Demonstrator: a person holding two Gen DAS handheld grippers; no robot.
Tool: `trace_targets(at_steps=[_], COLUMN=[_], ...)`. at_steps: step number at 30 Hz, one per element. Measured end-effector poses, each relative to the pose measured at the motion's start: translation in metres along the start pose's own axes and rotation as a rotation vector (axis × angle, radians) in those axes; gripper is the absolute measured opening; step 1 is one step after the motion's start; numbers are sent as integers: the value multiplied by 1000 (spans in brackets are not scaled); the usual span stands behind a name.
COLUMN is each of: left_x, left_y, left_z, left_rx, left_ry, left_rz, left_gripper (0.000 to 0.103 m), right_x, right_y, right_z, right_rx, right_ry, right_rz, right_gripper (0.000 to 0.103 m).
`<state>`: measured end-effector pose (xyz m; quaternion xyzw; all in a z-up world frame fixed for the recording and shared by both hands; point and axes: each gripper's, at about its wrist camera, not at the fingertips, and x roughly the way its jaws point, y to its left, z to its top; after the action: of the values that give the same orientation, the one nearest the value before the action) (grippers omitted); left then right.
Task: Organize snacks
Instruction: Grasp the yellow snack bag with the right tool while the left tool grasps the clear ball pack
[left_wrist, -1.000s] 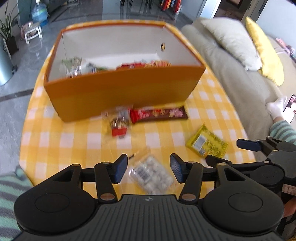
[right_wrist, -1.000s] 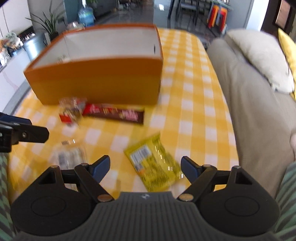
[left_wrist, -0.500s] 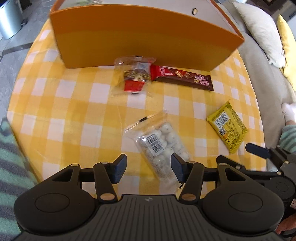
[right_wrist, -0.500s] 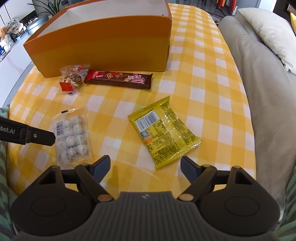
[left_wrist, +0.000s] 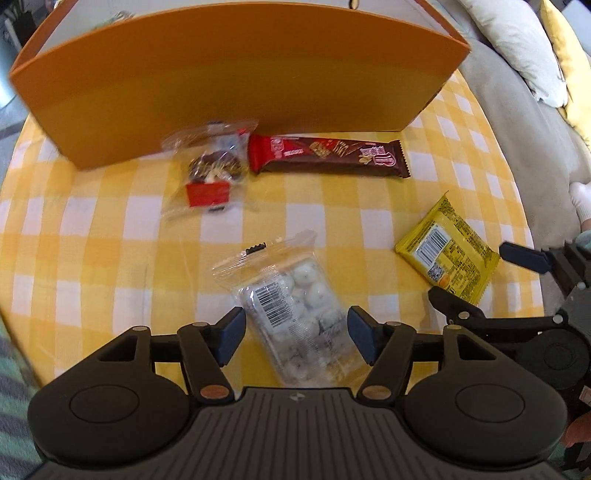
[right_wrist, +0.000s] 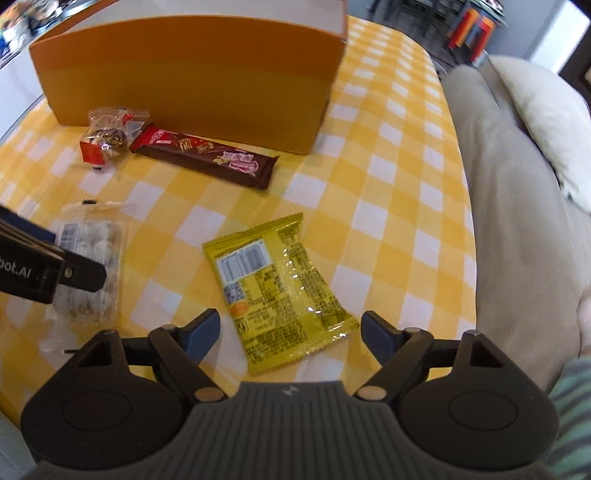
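My left claw (left_wrist: 295, 334) gapes astride the clear candy bag (left_wrist: 295, 314), my right claw (right_wrist: 290, 334) spread over the yellow packet (right_wrist: 277, 291), both short of the orange box (left_wrist: 236, 81), ready for grabbing.

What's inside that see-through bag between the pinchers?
The clear bag between the open left gripper holds round white speckled candies with a barcode label on top. The gripper body hides the bag's near end.
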<state>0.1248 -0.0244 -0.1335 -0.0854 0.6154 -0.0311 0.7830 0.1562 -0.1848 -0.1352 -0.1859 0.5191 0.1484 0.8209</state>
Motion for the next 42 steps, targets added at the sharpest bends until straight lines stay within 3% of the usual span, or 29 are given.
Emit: trace_targets(at_steps=[5,7,9,13,16,19,22,28,34,42], left_x=[1,-1,-3,2,5,5,4,10,7,1], left_y=[-12,-15,-17,-14,-9,-9,-13,-12,-16,4], left_z=[0,-1,-2,-1,0,-1,-2,0,-2,5], left_rx=[92,117,105,50,1,3,18,0,136,287], left_ry=[-21,0,10,41,50,48,47,59,39,42], left_rz=[42,93,131,127,134,137,144,115,100,119], left_gripper=[75,80,80,80,87,87,87,85,65,62], right_x=[10,13,13,14,13,11,9,5,3,0], right_y=[-6,-9,-11,-9,-7,-10,-11,-12,-8,3], right_z=[6,6,6,6,4,2,1,-2,-3,-4], right_rx=[-22,-5,15,19,32,85,127,244,273,295], right_ry=[-3,2,5,15,30,44,54,65,77,76], right_rz=[27,43,58,81,109,143,165,251,256,268], right_gripper=[82,82,82,81,75,67,65,62,62,62])
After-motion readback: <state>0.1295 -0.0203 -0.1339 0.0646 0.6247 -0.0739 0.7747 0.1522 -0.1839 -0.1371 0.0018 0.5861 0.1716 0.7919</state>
